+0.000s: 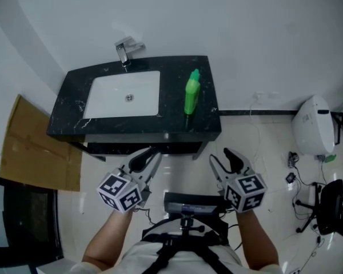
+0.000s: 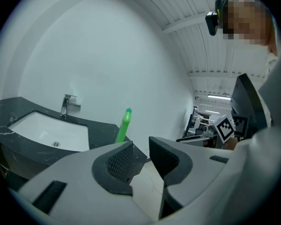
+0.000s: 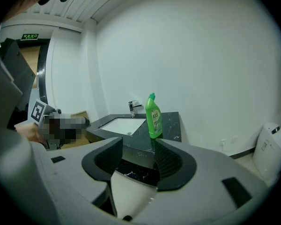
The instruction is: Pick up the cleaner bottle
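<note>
The cleaner bottle (image 1: 191, 93) in front of you is bright green plastic, with a broad body that narrows into a slim neck and a closed cap of the same green. In your right gripper view it shows a green label on its front with the white letters AXE. It stands upright on the black, white-veined countertop (image 1: 208, 104), on the bare strip to the right of the white sink basin (image 1: 111, 96). You can see it sits apart from the basin's rim and nearer the counter's right edge, roughly midway between front and back. The faucet (image 1: 124, 51) stands well apart from it, behind the basin.
</note>
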`<control>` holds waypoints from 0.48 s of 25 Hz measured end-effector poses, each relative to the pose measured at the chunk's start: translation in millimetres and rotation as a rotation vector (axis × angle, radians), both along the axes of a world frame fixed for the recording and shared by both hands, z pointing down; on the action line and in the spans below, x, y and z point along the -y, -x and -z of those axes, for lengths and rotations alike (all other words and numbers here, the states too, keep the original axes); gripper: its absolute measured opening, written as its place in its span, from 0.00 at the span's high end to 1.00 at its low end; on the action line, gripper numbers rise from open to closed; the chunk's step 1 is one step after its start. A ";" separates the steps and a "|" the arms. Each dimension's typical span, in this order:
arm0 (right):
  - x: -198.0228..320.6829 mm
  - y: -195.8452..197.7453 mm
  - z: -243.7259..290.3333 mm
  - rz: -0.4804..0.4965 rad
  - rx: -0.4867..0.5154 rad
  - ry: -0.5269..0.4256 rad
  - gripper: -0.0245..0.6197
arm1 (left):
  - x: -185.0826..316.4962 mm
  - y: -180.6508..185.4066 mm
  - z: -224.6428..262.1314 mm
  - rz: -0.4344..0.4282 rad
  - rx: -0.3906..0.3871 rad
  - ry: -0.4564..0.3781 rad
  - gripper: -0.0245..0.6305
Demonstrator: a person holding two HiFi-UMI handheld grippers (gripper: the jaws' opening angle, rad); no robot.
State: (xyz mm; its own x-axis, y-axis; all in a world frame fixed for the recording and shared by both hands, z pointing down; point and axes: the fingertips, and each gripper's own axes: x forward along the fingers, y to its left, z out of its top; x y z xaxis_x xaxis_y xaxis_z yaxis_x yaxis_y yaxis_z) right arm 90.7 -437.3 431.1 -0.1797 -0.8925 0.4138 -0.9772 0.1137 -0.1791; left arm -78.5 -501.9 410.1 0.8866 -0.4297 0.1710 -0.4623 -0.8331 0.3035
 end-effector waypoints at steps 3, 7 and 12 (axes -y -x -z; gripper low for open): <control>4.3 -3.0 1.6 0.001 0.014 0.009 0.64 | 4.5 -7.1 -0.2 -0.002 0.005 -0.001 0.81; 14.3 -9.9 3.2 0.032 0.012 0.008 0.64 | 15.5 -15.6 1.4 0.029 0.008 -0.010 0.81; 31.0 -28.8 14.8 0.064 0.009 -0.021 0.64 | 24.1 -38.7 3.8 0.040 0.010 -0.030 0.81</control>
